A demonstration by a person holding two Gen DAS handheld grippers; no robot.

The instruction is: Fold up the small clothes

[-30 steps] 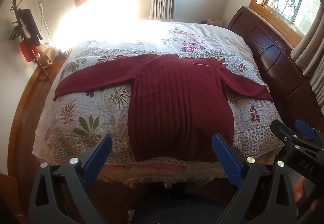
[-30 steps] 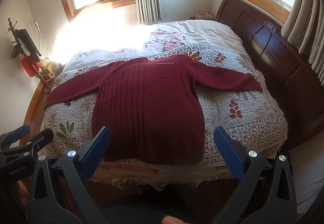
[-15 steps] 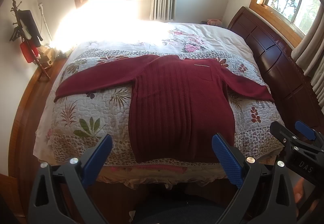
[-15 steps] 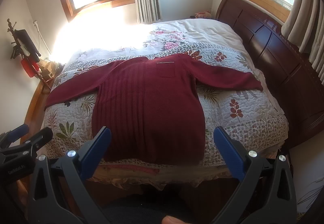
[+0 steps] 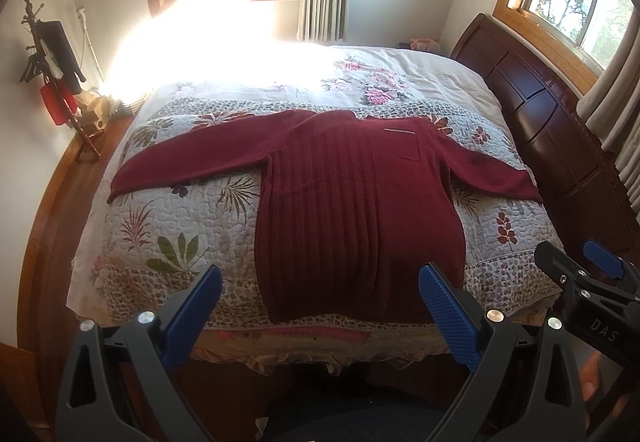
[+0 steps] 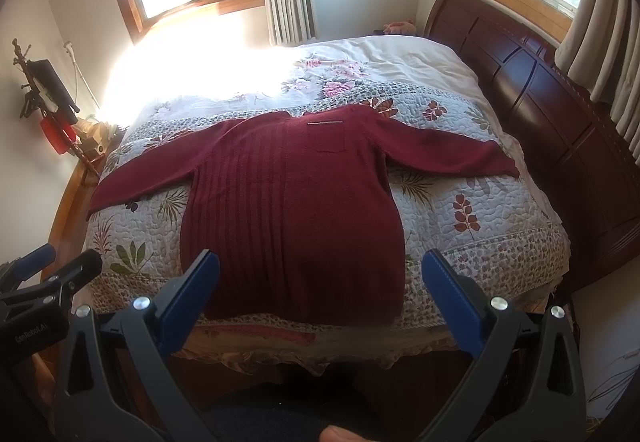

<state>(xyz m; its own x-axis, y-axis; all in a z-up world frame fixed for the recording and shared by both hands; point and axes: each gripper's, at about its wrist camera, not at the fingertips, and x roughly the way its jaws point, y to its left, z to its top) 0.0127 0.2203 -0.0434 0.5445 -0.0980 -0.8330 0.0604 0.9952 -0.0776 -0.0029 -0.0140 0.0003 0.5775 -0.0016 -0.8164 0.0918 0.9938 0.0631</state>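
- Over the last second almost nothing had shifted: your view of the bed crept slightly, and the sweater lay exactly as it had.
- You held the left gripper short of the bed's foot with its blue pads spread wide, gripping nothing.
- You held the right gripper the same way: pads wide apart, empty, above the hem.
- The dark red sweater was spread flat on the floral quilt, sleeves stretched out to either side, hem at the near edge, and no fold had been started.
- The knit looked thick and limp, so I judged that a pinch on only the top layer could drag it off the lower one and wrinkle the body.
- The hem sat right at the mattress edge; a pull towards you could slide the garment off the bed.
- Strong sunlight washed out the far left of the bed, so nothing there could be made out.
- The fisheye bent the sleeves, making their true lie uncertain, and the left sleeve's cuff was hard to read.
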